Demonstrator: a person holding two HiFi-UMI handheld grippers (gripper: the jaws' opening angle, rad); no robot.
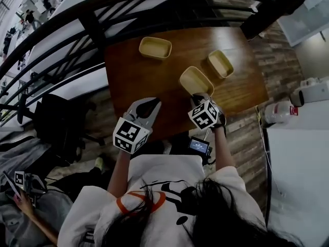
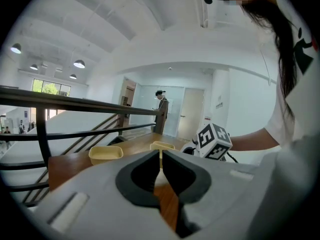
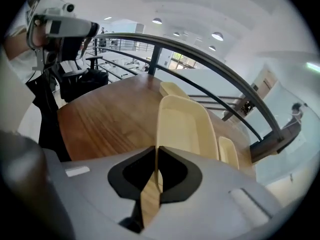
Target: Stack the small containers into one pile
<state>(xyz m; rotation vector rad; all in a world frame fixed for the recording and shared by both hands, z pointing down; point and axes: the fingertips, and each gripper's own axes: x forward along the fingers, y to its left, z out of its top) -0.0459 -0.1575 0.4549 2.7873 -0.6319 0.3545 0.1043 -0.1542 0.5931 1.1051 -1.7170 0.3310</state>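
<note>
Three small cream containers lie on the brown wooden table (image 1: 133,71): one at the far left (image 1: 154,47), one at the far right (image 1: 221,64), one nearest me (image 1: 196,81). My right gripper (image 1: 198,95) is shut on the near rim of that nearest container (image 3: 185,126), its jaws pinching the thin edge (image 3: 156,151). The other two containers (image 3: 172,89) (image 3: 227,151) lie beyond it. My left gripper (image 1: 154,102) hovers over the table's near left part, jaws shut (image 2: 160,156) with nothing held. It looks towards the far-left container (image 2: 106,154) and another (image 2: 162,145).
A dark curved railing (image 1: 77,14) runs round the table's far and left sides. A black chair (image 1: 56,120) stands at the left, and a person's hand with a device (image 1: 23,189) shows lower left. A white counter (image 1: 298,153) and white jug (image 1: 280,112) are at the right.
</note>
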